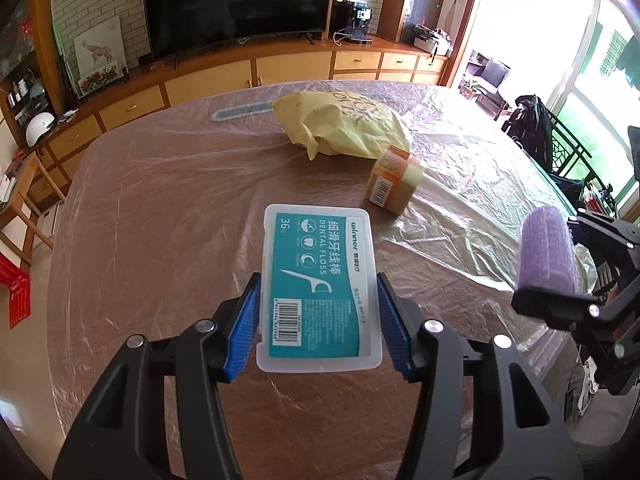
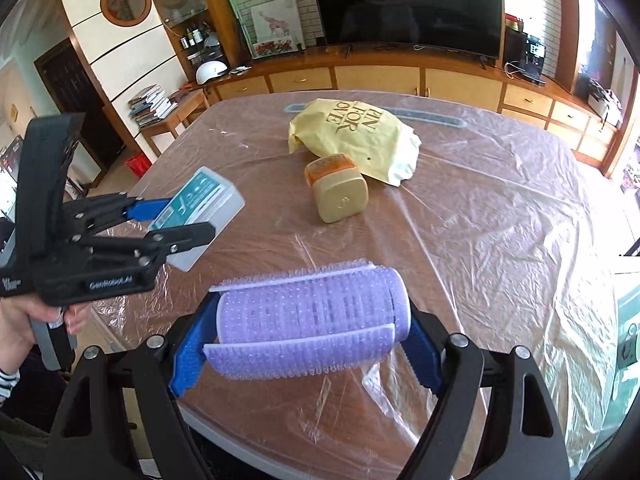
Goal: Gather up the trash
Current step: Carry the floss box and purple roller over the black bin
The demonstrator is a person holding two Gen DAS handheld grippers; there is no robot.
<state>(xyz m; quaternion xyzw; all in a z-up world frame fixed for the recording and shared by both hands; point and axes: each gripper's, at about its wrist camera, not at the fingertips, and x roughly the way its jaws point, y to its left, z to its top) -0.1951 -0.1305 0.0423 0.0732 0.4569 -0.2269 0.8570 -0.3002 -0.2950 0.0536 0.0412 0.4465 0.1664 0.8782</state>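
A brown table (image 1: 160, 208), wrapped in one sheet of crinkled clear plastic film (image 2: 500, 240), carries two loose pieces of trash near its far side while two more are held above its near edge. Largest of the four is a single crumpled yellow bag (image 1: 344, 124), lying toward the far side with brown lettering partly readable as "FOR LOVE"; whether anything is inside it cannot be told. Touching the bag's near edge lies one tan squarish bottle (image 2: 340, 190) on its side, with an orange label and a barcode, its base turned toward the right wrist camera. One grey strip (image 1: 240, 111) lies flat just beyond the bag. The left claw (image 1: 318, 320) clamps its blue pads against the two long sides of one clear plastic box (image 1: 318, 284), held flat above the table's near part; its teal label reads "winner", "DENTAL FLOSS" and "36", with Chinese characters, a floss-pick drawing and a barcode, and the box's contents are hidden behind that label. The right claw (image 2: 308, 344) grips one purple hair roller (image 2: 312, 316) by its two ends, the roller lying crosswise between the blue pads over the table's near edge, with two bristly flaps peeling from its surface. The left tool's black body bears the marking "GenRobot.AI". One large dark television (image 1: 240, 0) stands on the wooden cabinet (image 1: 280, 68) behind.
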